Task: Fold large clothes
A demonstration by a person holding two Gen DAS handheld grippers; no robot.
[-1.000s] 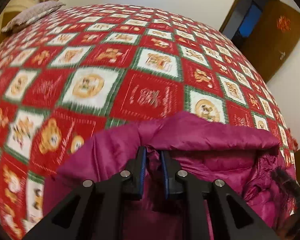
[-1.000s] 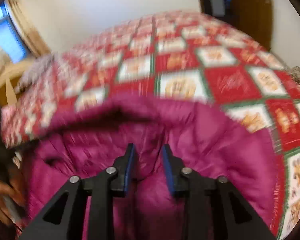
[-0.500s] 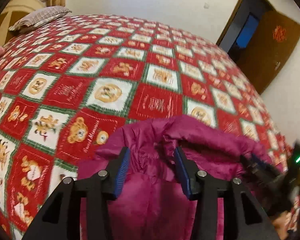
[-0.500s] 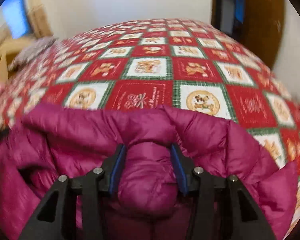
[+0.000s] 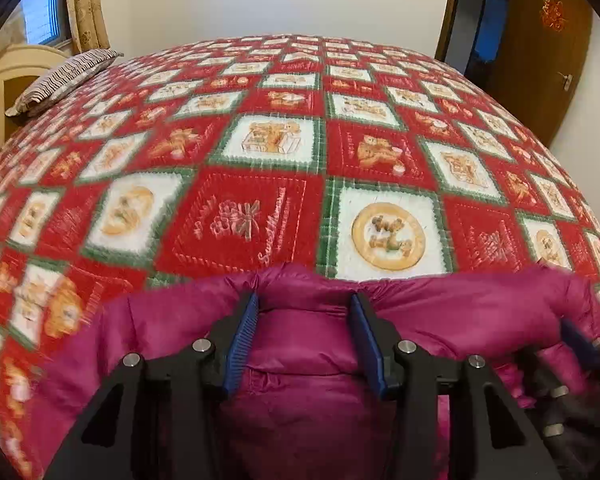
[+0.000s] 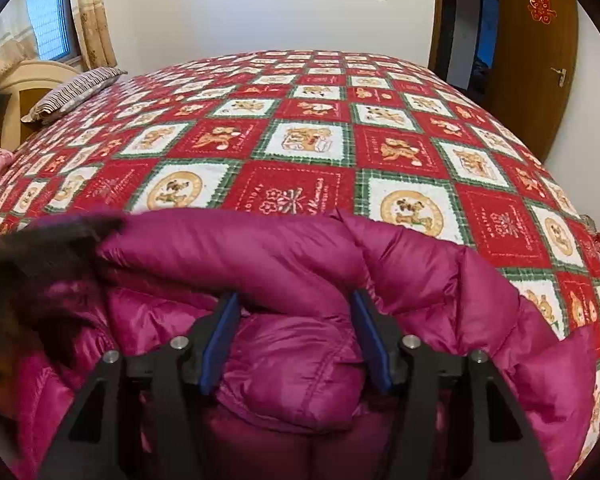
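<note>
Bulging btwn both grippers' parted jaws: magenta jacket (image 5: 308, 356).

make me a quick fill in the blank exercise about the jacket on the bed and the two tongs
1. The puffy jacket is ____ in colour.
2. The jacket lies on a bedspread patterned with red and white ____.
3. The left tongs and right tongs both stand ____, with jacket fabric between the fingers.
4. The striped pillow lies near the bed's ____ edge as pictured.

Missing words: magenta; squares; open; left
</note>
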